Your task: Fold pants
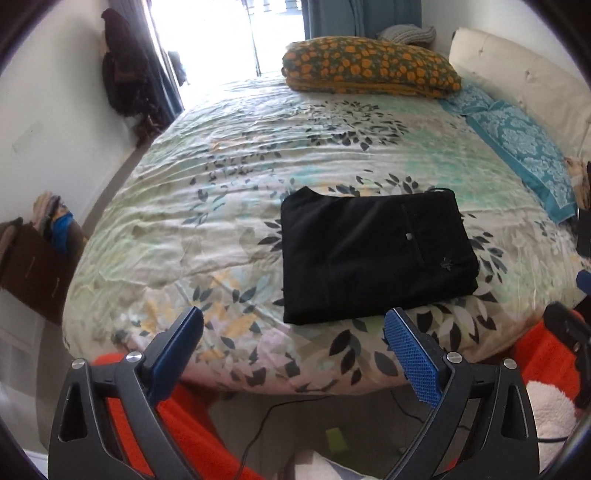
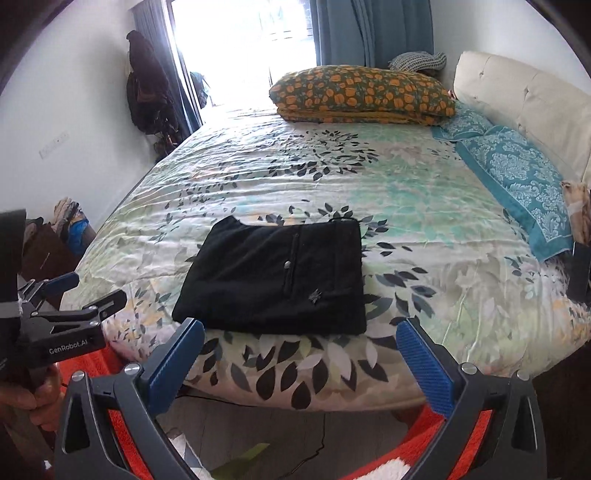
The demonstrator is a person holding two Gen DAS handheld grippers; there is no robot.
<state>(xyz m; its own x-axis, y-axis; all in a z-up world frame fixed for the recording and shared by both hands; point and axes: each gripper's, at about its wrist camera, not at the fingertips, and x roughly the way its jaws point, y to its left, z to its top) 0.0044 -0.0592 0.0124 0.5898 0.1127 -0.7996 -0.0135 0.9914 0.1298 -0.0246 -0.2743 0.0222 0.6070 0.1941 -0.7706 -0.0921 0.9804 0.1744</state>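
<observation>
Black cloth pants (image 1: pixel 373 254) lie folded square on the leaf-print bedspread (image 1: pixel 229 155).
My left gripper (image 1: pixel 293 325) and right gripper (image 2: pixel 300 338) gape empty; I'd only smooth edges.

A bed covered with a pale bedspread (image 1: pixel 258 155) printed with dark leaves and teal and yellow patches fills most of both views. At its far end, by the bright window (image 2: pixel 243 48), lies a folded quilt (image 1: pixel 369 68) with orange flowers on dark green. Behind the quilt, against the blue curtain (image 2: pixel 369 29), rests a grey knitted cushion (image 2: pixel 419 61). Along the bed's right side runs a cream padded headboard (image 2: pixel 532 96), with teal patterned pillows (image 2: pixel 517 181) lying just before it. On the white wall left of the bed hang dark clothes (image 1: pixel 123 74). Near the bed's left corner stands a brown cabinet (image 1: pixel 33 266) with clothing piled on top. On the floor below the bed's near edge lie an orange rug (image 2: pixel 476 428) and a black cable (image 1: pixel 258 428).
</observation>
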